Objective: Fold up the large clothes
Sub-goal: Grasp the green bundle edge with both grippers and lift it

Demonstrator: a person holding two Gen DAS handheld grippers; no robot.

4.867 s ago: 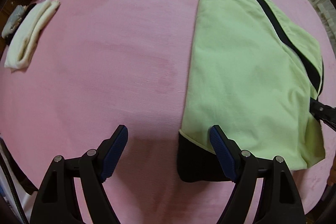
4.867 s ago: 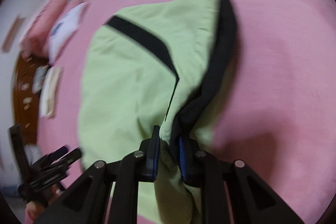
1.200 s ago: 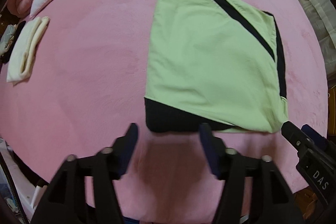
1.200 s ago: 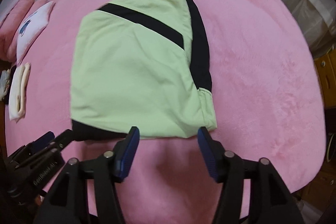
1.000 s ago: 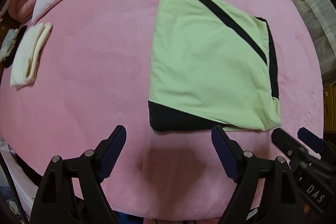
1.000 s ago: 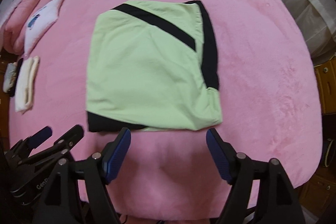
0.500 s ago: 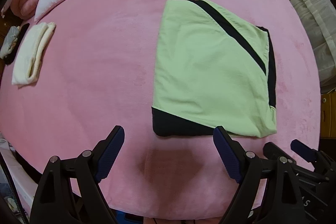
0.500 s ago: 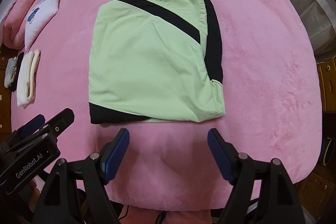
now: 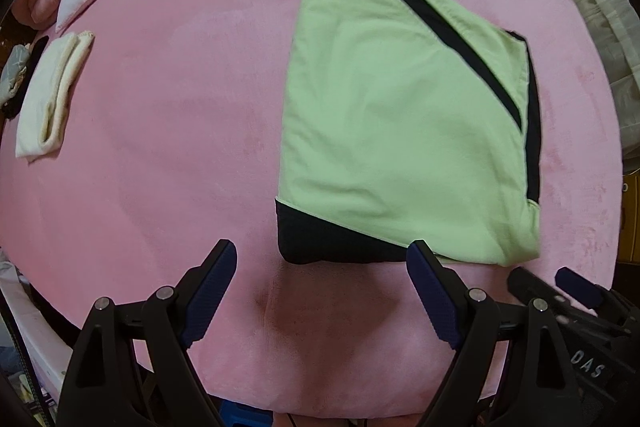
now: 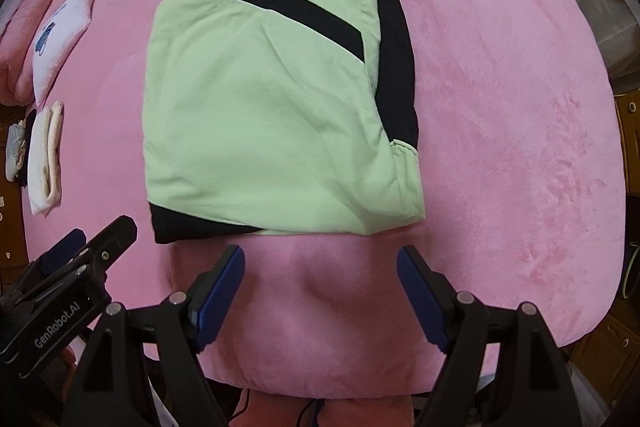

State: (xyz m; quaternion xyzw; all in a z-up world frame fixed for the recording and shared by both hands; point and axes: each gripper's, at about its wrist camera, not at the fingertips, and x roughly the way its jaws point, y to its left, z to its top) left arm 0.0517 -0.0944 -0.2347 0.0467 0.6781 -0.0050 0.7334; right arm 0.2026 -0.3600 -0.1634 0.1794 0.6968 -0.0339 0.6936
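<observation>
Folded green garment (image 9: 400, 131) lies on pink bedspread (image 9: 180, 107); both hand-held grippers empty, jaws spread.

Black left gripper (image 9: 322, 285) frame, blue-padded jaws (silver screws).

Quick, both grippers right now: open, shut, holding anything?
Left gripper: open, empty, poised over the near black corner of the folded green garment.
Right gripper: open, empty, just short of the garment's near edge.
</observation>
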